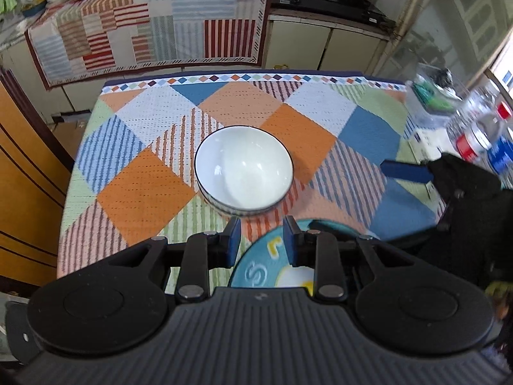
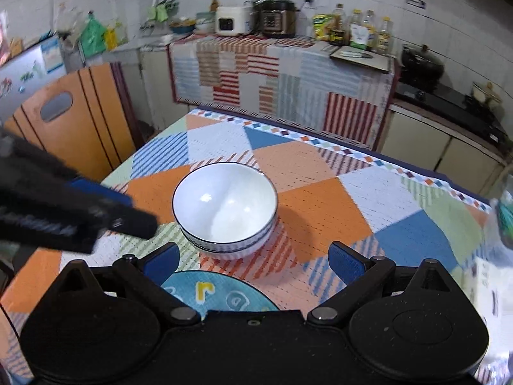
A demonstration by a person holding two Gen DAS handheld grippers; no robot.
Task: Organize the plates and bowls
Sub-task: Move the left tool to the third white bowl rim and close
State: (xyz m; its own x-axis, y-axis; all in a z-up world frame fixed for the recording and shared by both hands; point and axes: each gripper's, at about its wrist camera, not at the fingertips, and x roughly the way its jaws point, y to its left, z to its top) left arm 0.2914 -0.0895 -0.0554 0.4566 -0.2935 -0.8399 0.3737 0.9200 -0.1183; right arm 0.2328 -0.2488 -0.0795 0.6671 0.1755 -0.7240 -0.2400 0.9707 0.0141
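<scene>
The left gripper's fingers [image 1: 233, 240] stand a little apart with nothing between them; their blue pads hang over the near edge of the tabletop [image 1: 134, 199], one above the striped cloth and one above the rim of a teal plate [image 1: 272, 266]. The left gripper [image 1: 262, 239] holds nothing. The right gripper's fingers [image 2: 344, 261] are spread wide and are likewise empty, and the right gripper [image 2: 255, 256] hangs above the same teal plate [image 2: 221, 292], which bears pale and yellow letters and lies flat on the cloth close to the near edge.

Just beyond the plate, and apart from both sets of pads, sit the white bowls [image 1: 244, 170]. In the right wrist view they read as two bowls nested one inside the other [image 2: 225, 207], upright, with a thin dark rim and blue marks on the outer wall. They rest near the middle of the patchwork tablecloth [image 2: 320, 211] of orange, blue and green diamonds.

In the left view the right gripper appears at the right edge as a dark shape with a blue pad. Beyond it, water bottles [image 1: 477, 138] are blurred.

Farther back a counter draped in a striped cloth [image 2: 282, 73] carries cookers and oil bottles [image 2: 362, 30], and a black stove [image 1: 327, 1] stands beside it.
</scene>
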